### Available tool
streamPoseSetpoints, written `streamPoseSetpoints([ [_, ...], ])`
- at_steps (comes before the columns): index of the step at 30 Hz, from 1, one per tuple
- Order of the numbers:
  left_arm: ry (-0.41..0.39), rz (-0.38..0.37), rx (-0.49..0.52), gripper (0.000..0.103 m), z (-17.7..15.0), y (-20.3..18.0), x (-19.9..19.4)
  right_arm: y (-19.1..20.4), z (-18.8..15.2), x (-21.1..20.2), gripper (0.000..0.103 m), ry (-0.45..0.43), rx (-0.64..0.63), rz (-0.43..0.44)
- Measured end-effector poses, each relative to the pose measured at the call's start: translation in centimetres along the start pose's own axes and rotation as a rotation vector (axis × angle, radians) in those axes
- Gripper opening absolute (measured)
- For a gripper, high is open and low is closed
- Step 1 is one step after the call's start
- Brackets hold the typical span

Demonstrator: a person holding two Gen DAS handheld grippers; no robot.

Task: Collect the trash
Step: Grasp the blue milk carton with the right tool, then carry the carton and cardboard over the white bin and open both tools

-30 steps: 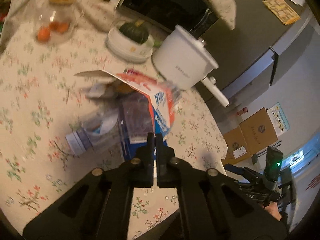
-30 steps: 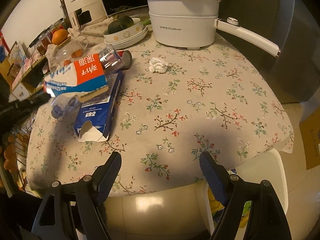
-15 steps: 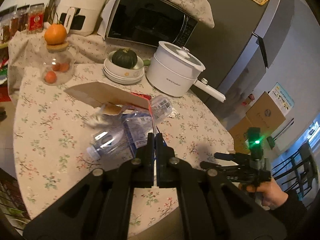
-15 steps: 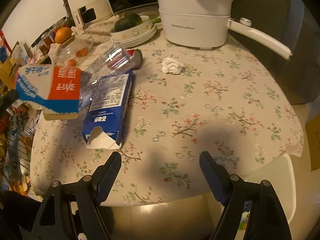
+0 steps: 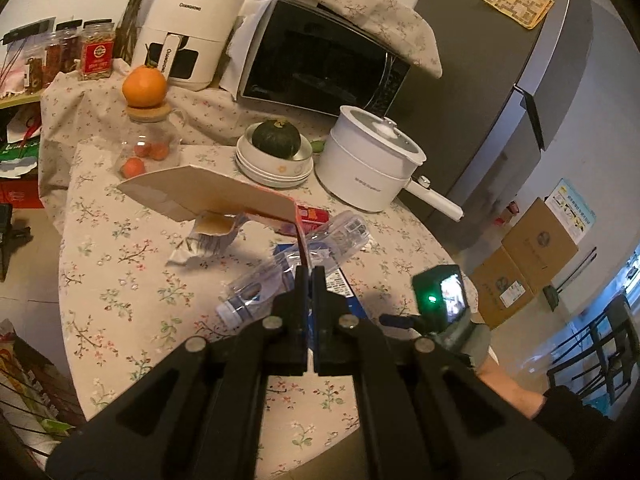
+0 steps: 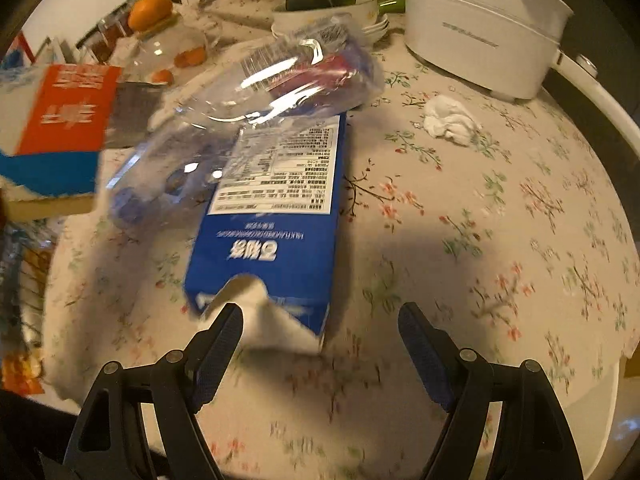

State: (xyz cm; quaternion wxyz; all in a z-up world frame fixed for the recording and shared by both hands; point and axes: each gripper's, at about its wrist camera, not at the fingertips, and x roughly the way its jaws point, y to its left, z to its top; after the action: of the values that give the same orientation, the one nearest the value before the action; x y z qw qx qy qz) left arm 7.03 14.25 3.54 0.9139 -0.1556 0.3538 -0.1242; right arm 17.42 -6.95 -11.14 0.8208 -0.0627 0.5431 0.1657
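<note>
Left-wrist view: the left gripper [image 5: 307,276] is clamped on an edge of a flattened red-and-white carton [image 5: 208,194], held up off the table [image 5: 108,248] w/ its brown inside facing the lens. Below it lie a crushed clear plastic bottle [image 5: 296,264], a torn wrapper [image 5: 206,236] and a small red pack [image 5: 314,214]. Legible at the back — "CHANGHONG" on the white air fryer [image 5: 188,32], beside a dark microwave [image 5: 324,60] under a floral cloth. A white pot [image 5: 372,168] w/ long handle sits near the table's far rim.

Right-wrist view: the right gripper [image 6: 320,326], jaws wide apart and just now narrowing a little, hangs over the torn end of a blue carton [image 6: 276,216]; pads press nothing. The carton's white label panel carries fine print too small to read; the bottle [image 6: 256,96] overlaps its far end. A crumpled tissue [image 6: 450,120] lies apart, nr the pot [image 6: 480,40]. Cloth right of the carton is bare out to the rounded edge.
</note>
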Motion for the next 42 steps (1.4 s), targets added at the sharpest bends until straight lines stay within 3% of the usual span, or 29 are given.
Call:
streamPoseSetpoints([
  [3, 0.011, 0.003, -0.003, 0.001, -0.1, 0.0, 0.2, 0.1, 0.7, 0.9, 0.062, -0.019, 0.024, 0.0],
  [6, 0.014, 0.005, -0.001, 0.001, 0.0, -0.1, 0.4, 0.2, 1.4, 0.8, 0.034, -0.041, 0.024, 0.016],
  [19, 0.044, 0.015, 0.012, 0.001, -0.3, -0.8, 1.6, -2.1, 1.6, -5.1, 0.019, -0.176, 0.027, 0.033],
  [29, -0.001, -0.009, 0.042, 0.001, 0.1, -2.7, 1.3, -5.7, -0.1, -10.1, 0.017, -0.232, 0.088, 0.09],
  [42, 0.004, -0.03, 0.094, 0.001, -0.1, -5.7, 2.6, -12.4, -3.4, -14.0, 0.017, -0.287, 0.196, 0.035],
])
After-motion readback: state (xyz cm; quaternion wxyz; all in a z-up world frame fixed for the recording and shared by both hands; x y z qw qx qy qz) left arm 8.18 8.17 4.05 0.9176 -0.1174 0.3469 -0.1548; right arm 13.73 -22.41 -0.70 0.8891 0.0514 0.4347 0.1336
